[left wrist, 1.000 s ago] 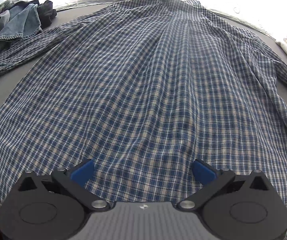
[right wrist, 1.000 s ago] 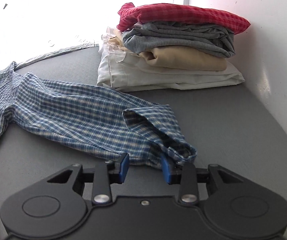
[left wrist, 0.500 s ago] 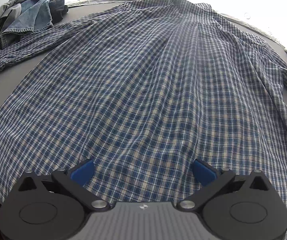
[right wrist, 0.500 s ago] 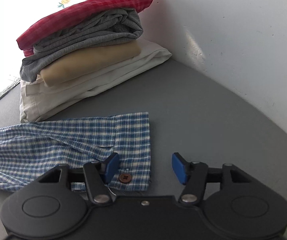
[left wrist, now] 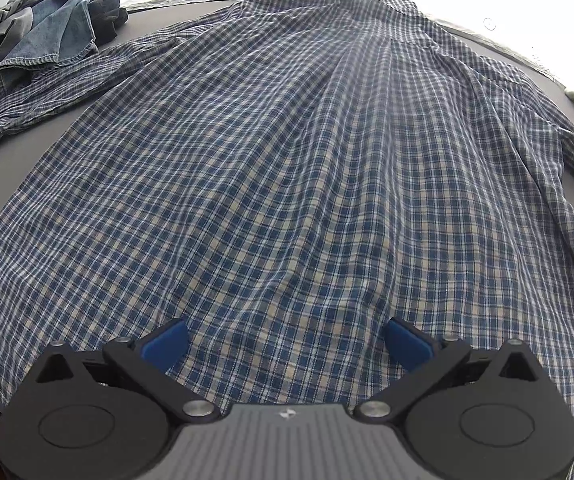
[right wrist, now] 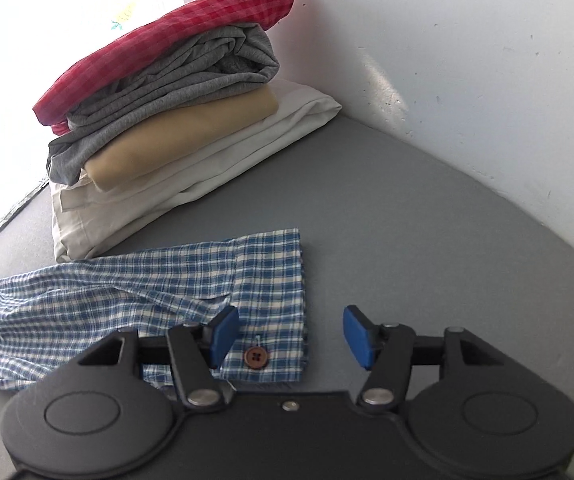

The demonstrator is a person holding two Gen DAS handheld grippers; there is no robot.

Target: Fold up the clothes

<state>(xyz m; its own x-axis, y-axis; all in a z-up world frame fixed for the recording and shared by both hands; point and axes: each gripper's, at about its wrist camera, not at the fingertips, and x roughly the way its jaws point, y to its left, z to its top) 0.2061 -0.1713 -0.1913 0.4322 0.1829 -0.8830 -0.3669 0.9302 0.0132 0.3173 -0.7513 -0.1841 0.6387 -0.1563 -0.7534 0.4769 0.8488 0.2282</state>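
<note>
A blue and white plaid shirt (left wrist: 287, 168) lies spread back-up over the grey table (left wrist: 3, 152), collar at the far side. My left gripper (left wrist: 287, 342) stands wide open just above its lower hem, nothing between the pads. In the right wrist view the shirt's sleeve (right wrist: 135, 288) lies flat, its cuff (right wrist: 271, 280) with a brown button (right wrist: 255, 358) near the jaws. My right gripper (right wrist: 291, 338) is opening; the cuff lies on the table under the left pad and the gap, and the pads do not press on it.
A stack of folded clothes (right wrist: 175, 92), red, grey, tan and white, sits by the white wall (right wrist: 467, 40) beyond the cuff. A heap of denim and dark garments (left wrist: 35, 44) lies at the far left of the table. Bare grey table (right wrist: 427, 220) lies right of the cuff.
The right gripper held the bunched cuff, carried it sideways and let it go; the cuff now lies flat and the jaws stand wider. The left gripper stayed put.
</note>
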